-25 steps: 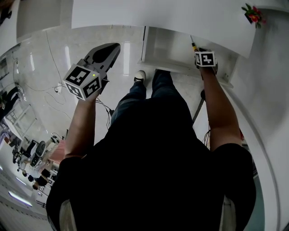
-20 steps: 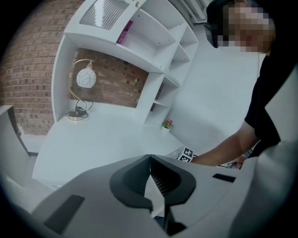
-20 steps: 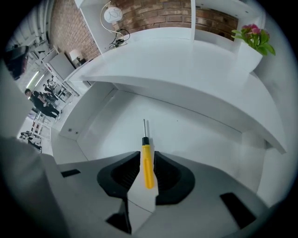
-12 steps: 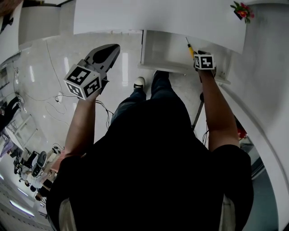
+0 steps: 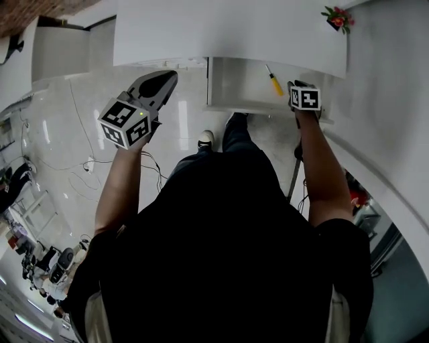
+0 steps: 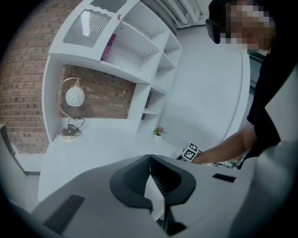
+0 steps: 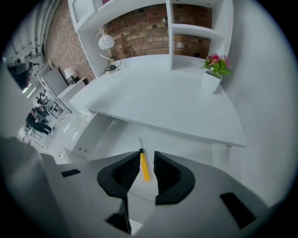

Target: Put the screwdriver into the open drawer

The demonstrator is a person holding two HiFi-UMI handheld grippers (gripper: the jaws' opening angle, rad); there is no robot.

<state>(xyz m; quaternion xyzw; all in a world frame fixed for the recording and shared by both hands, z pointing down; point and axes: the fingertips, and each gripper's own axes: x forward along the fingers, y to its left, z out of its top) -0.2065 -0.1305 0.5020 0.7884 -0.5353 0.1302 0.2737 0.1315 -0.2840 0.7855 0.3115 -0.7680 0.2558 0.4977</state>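
Observation:
The yellow-handled screwdriver [image 5: 273,80] lies flat on the floor of the open white drawer [image 5: 234,84], under the desk top. My right gripper [image 5: 298,86] hovers at the drawer's right end, just right of the screwdriver and apart from it. In the right gripper view the jaws of this gripper [image 7: 147,155] stand open, and the screwdriver [image 7: 144,166] shows through the gap, down on the drawer floor [image 7: 186,146]. My left gripper [image 5: 171,75] is held out over the floor left of the drawer. Its tips [image 6: 150,156] meet, with nothing held.
The white desk top [image 5: 221,33] overhangs the drawer. A small flower pot [image 5: 335,19] stands at its right end, and shelves with a round lamp [image 7: 106,42] rise behind. The person's legs and a shoe [image 5: 206,137] stand before the drawer. Cables [image 5: 87,161] trail on the floor at left.
The screwdriver has left the right gripper's tips and now lies in the drawer. The right gripper has opened and sits a little to its right. The left gripper has barely moved.

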